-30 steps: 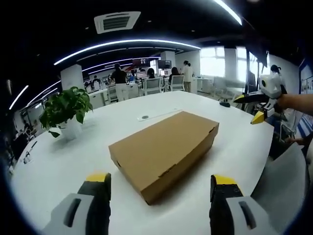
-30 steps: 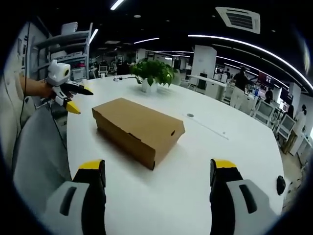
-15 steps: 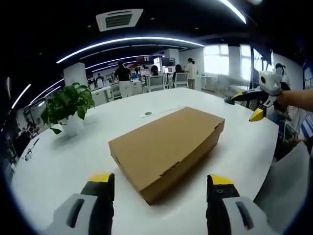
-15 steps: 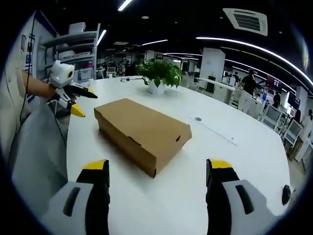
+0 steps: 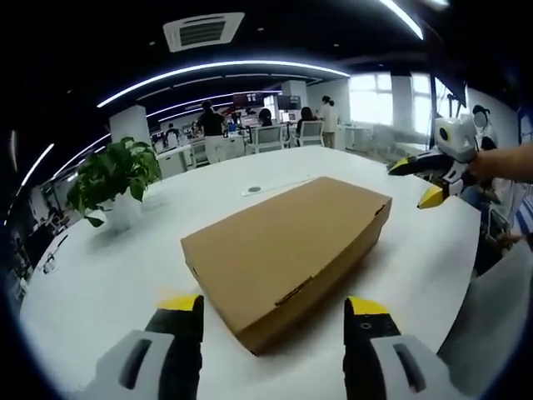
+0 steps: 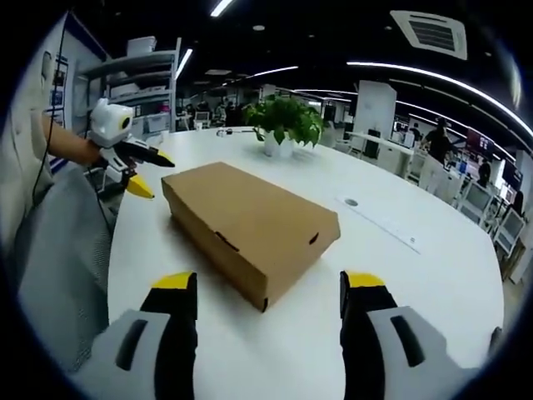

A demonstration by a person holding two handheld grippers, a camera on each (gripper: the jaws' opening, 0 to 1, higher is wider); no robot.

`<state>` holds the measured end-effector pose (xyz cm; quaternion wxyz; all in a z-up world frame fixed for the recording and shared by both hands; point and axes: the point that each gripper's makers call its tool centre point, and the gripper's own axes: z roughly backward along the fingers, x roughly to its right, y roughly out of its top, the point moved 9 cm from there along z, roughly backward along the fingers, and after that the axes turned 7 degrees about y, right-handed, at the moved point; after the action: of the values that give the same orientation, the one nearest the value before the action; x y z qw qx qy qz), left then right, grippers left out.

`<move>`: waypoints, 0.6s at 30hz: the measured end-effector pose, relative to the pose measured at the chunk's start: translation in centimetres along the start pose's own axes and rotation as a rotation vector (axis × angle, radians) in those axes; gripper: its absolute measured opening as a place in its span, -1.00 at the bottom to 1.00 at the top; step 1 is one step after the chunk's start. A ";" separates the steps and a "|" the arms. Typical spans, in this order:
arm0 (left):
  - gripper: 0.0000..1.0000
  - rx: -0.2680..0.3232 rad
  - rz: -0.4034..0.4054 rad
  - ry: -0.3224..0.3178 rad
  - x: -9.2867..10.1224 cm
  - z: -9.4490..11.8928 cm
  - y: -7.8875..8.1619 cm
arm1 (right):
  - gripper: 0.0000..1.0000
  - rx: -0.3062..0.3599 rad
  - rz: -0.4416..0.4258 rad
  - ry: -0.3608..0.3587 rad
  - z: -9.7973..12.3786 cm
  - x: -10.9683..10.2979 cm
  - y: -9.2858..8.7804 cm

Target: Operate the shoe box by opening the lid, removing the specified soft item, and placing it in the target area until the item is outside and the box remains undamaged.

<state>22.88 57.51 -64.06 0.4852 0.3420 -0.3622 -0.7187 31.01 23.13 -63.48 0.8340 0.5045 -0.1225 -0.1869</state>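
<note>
Closed cardboard shoe box (image 5: 283, 254) on white table (image 5: 92, 283), left gripper (image 5: 273, 321) and right gripper (image 6: 268, 296) jaws spread wide, empty, potted plant (image 5: 112, 179) at ten o'clock.

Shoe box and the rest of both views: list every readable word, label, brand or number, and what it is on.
None readable.
The shoe box is plain brown card with no visible print.
Screens and wall signs far behind the table are too small and blurred to read.
</note>
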 end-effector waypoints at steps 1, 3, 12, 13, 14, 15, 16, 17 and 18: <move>0.37 -0.002 0.001 0.002 0.0 -0.1 0.0 | 0.27 -0.002 0.002 0.003 -0.2 0.1 0.0; 0.34 -0.005 0.000 0.005 0.0 -0.5 -0.1 | 0.22 -0.002 0.004 0.008 -0.5 0.3 -0.1; 0.19 -0.007 -0.004 0.018 -0.1 -1.4 0.0 | 0.05 -0.010 0.009 0.033 -2.3 1.1 -0.6; 0.18 -0.007 -0.005 0.019 -0.1 -1.5 0.0 | 0.04 -0.011 0.010 0.037 -2.5 1.2 -0.7; 0.18 -0.010 -0.004 0.019 -0.1 -1.6 0.0 | 0.03 -0.011 0.010 0.039 -2.7 1.2 -0.7; 0.18 -0.005 -0.008 0.021 -0.1 -1.7 0.0 | 0.02 -0.011 0.009 0.042 -2.8 1.2 -0.7; 0.18 -0.005 -0.009 0.022 -0.1 -1.7 0.0 | 0.01 -0.012 0.007 0.048 -3.1 1.3 -0.7; 0.18 -0.004 -0.012 0.024 -0.1 -1.8 0.0 | 0.01 -0.013 0.008 0.050 -3.2 1.2 -0.7; 0.18 -0.003 -0.012 0.025 -0.1 -1.8 0.0 | 0.00 -0.016 0.008 0.056 -3.5 1.2 -0.8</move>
<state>24.45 57.30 -64.96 0.4857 0.3527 -0.3530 -0.7177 33.36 25.06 -65.75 0.8418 0.5024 -0.0998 -0.1703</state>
